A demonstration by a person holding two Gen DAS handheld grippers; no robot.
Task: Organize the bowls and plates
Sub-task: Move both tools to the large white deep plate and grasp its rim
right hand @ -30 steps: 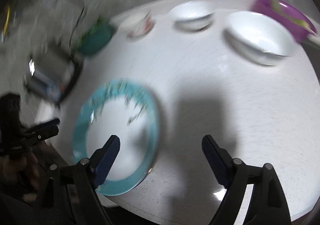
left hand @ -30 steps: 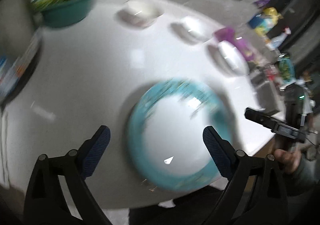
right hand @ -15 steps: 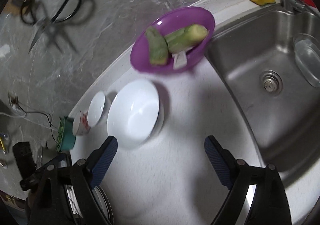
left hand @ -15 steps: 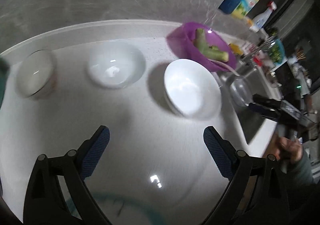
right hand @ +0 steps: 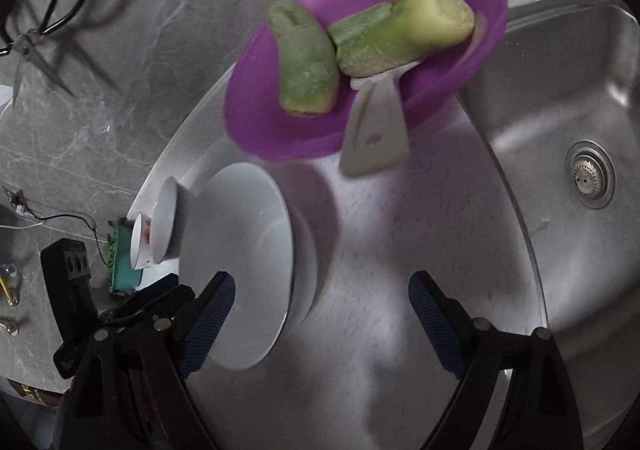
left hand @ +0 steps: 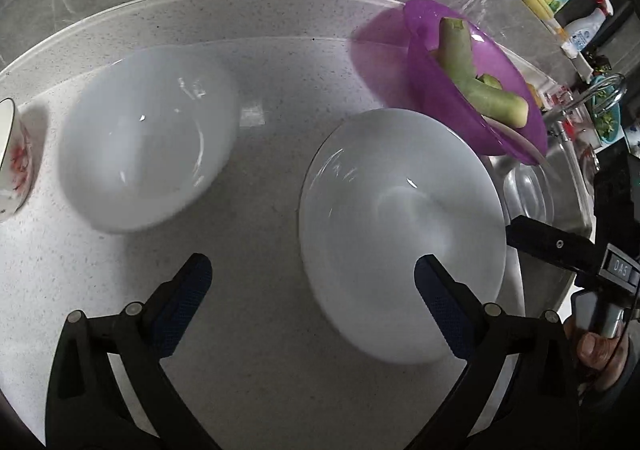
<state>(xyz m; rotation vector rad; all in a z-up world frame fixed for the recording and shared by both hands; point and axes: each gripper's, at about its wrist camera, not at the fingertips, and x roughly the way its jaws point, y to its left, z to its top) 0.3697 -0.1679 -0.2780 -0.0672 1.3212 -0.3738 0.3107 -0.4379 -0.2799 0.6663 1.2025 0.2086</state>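
Note:
In the left wrist view a large white bowl (left hand: pixel 400 234) sits on the white counter (left hand: pixel 260 370), partly between my left gripper's (left hand: pixel 310 290) open fingers, right finger over its near rim. A smaller white bowl (left hand: pixel 148 154) stands further left, and a white cup with red flowers (left hand: pixel 14 158) at the far left edge. In the right wrist view the large white bowl (right hand: pixel 240 266) lies just left of my open, empty right gripper (right hand: pixel 320 314), its left finger near the rim. The small bowl (right hand: pixel 166 226) and cup (right hand: pixel 140 246) line up behind it.
A purple bowl with green vegetable pieces and a white scraper (left hand: pixel 468 86) (right hand: pixel 360 50) stands behind the large bowl. A steel sink (right hand: pixel 560 170) with a drain lies to the right. Scissors (right hand: pixel 52 18) hang on the marble wall. A teal container (right hand: pixel 122 266) stands far left.
Both grippers have swung away from the teal-rimmed plate and closed in on the white bowls. The large white bowl is now much nearer to both. The fingers stay open.

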